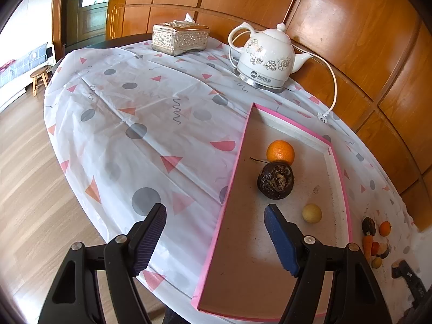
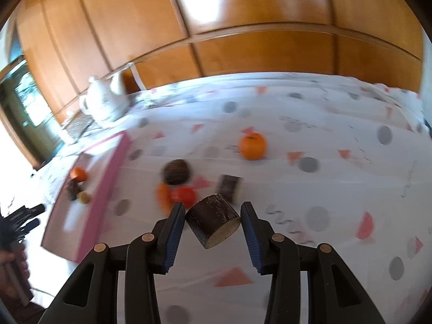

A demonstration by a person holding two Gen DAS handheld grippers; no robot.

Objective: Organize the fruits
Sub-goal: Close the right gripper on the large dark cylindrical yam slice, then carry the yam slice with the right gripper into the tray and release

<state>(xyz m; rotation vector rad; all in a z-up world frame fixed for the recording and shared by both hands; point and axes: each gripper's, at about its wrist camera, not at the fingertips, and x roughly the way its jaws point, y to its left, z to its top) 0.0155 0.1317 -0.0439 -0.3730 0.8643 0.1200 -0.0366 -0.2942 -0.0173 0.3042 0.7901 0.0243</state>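
Your right gripper (image 2: 213, 225) clamped the stiff, smooth-sided dark cylinder (image 2: 213, 222) by its curved sides, a likely slippery hold; your left gripper (image 1: 216, 239) hung apart.

kettle (image 1: 266, 56) | base band: round logo, printed characters | too small to read

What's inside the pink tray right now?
Three items lie in the pink tray: an orange, a dark rough-skinned fruit touching it, and a small yellowish fruit apart. The left gripper hides part of the near floor.
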